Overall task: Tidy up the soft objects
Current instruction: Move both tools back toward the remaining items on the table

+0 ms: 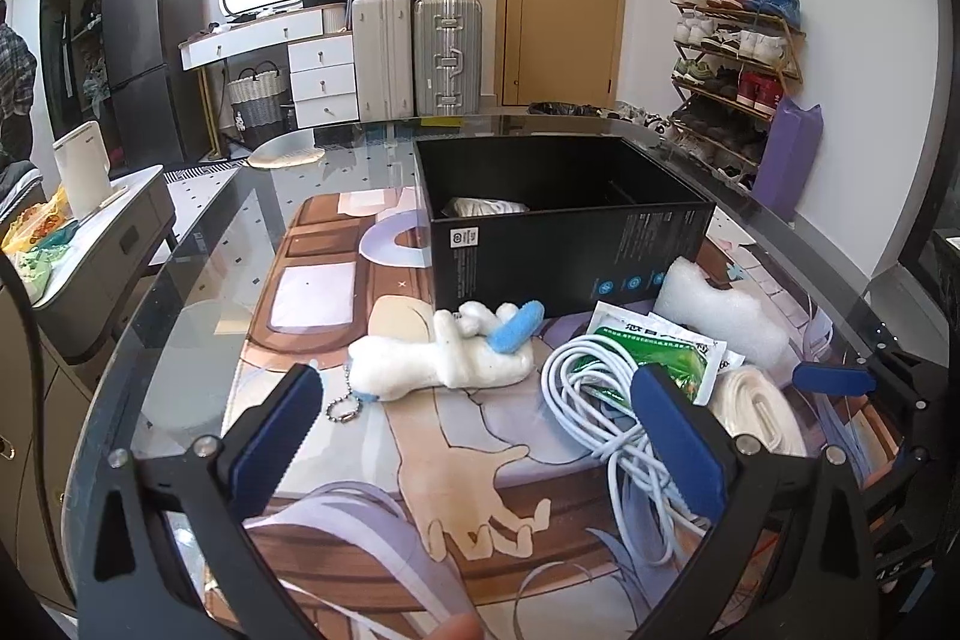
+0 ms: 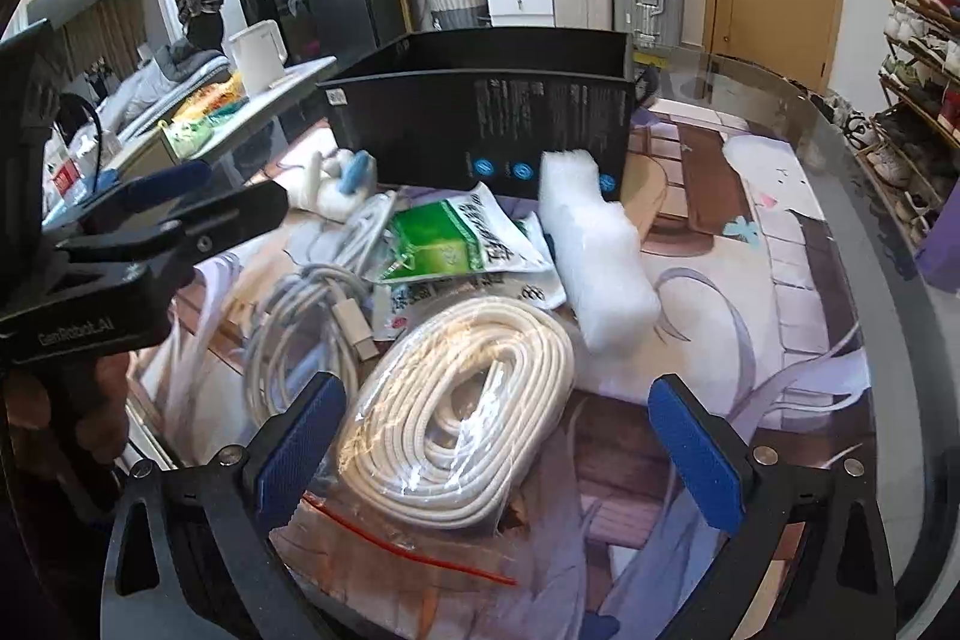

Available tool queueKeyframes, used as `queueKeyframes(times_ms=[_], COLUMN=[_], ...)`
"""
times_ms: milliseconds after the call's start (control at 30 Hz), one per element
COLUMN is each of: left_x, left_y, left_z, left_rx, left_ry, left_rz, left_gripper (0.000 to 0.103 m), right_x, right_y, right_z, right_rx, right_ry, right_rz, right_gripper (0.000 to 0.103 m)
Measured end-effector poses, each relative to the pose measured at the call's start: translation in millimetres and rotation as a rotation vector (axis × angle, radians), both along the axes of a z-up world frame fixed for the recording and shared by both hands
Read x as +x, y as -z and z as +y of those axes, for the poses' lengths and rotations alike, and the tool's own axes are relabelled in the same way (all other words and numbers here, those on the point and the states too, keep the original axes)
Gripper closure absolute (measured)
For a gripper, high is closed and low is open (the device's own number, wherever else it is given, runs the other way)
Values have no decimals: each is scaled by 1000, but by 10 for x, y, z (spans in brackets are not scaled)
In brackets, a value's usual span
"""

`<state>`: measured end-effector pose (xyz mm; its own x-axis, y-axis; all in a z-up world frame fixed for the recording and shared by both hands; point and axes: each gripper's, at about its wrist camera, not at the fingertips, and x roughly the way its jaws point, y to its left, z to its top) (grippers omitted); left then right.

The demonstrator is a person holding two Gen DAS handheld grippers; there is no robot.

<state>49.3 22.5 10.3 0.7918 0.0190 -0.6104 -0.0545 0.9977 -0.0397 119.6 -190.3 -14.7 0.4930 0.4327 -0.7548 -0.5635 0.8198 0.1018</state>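
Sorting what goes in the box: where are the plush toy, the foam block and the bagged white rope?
plush toy (image 1: 441, 361), left wrist view, its body.
foam block (image 2: 600, 256), right wrist view, its top face.
bagged white rope (image 2: 462, 412), right wrist view, the coil.

Box (image 1: 570, 244): black, with white print and blue round icons. Plush toy (image 1: 444, 364): white, with a light blue part. Foam block (image 2: 594, 256): white. Sachets (image 2: 456, 238): green and white. Coiled cord (image 2: 462, 412): cream. Cable (image 1: 600, 400): pale grey-white. Gripper pads (image 2: 696, 454): dark blue. Worktop (image 1: 336, 292) mat: brown and lilac cartoon print.
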Motion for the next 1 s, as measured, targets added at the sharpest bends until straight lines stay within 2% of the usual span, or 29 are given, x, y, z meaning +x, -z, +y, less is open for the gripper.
queueKeyframes(times_ms=[133, 300, 600, 733, 867, 1000], left_x=[12, 36, 32, 74, 70, 39], left_y=[24, 49, 112, 190, 250, 258], left_z=[-15, -47, -238, -339, -373, -291], left_rx=[3, 2, -15, -7, 31, 10], left_ry=[5, 16, 107, 140, 147, 150], left_rz=[8, 26, 73, 119, 148, 162], left_gripper=[0, 0, 0, 0, 0, 0], right_x=[0, -1, -84, -123, -131, -131], right_y=[23, 42, 79, 60, 50, 56], right_z=[-92, -217, -92, -97, -142, -186], right_rx=[-43, -41, -86, -109, -118, -113], right_ry=[21, 33, -3, -14, -8, 3], right_rz=[-7, 0, -28, -50, -53, -51], right_gripper=[0, 0, 0, 0, 0, 0])
